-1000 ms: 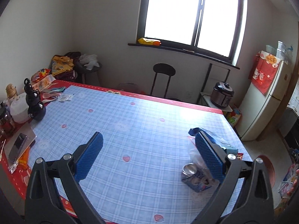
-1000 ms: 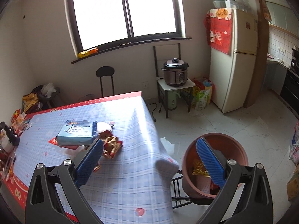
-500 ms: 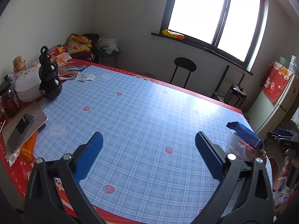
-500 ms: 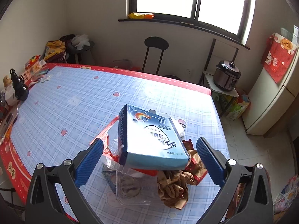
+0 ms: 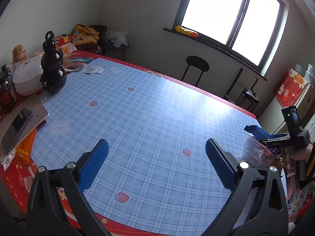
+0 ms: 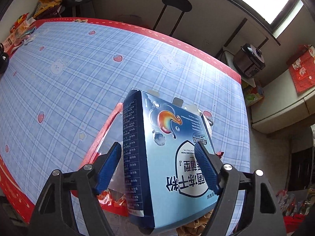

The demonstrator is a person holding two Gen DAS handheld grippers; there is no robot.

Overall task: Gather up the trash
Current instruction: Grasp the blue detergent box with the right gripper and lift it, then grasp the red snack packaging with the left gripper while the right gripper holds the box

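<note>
A light blue cardboard box lies on a pile of trash near the table's right edge. Under it are a clear plastic container, a red wrapper and crumpled brown paper. My right gripper is open, its jaws on either side of the box and apart from it. In the left wrist view the right gripper shows at the far right, above the clear container. My left gripper is open and empty over the blue checked tablecloth.
A black gourd bottle, a white lidded bowl, jars, a phone and snack packets crowd the table's left end. A black stool stands behind the table. A rice cooker sits on a side stand at the right.
My right gripper has swung from the floor bin over to the table and closed in on the blue box. My left gripper has turned left, away from the trash pile.
</note>
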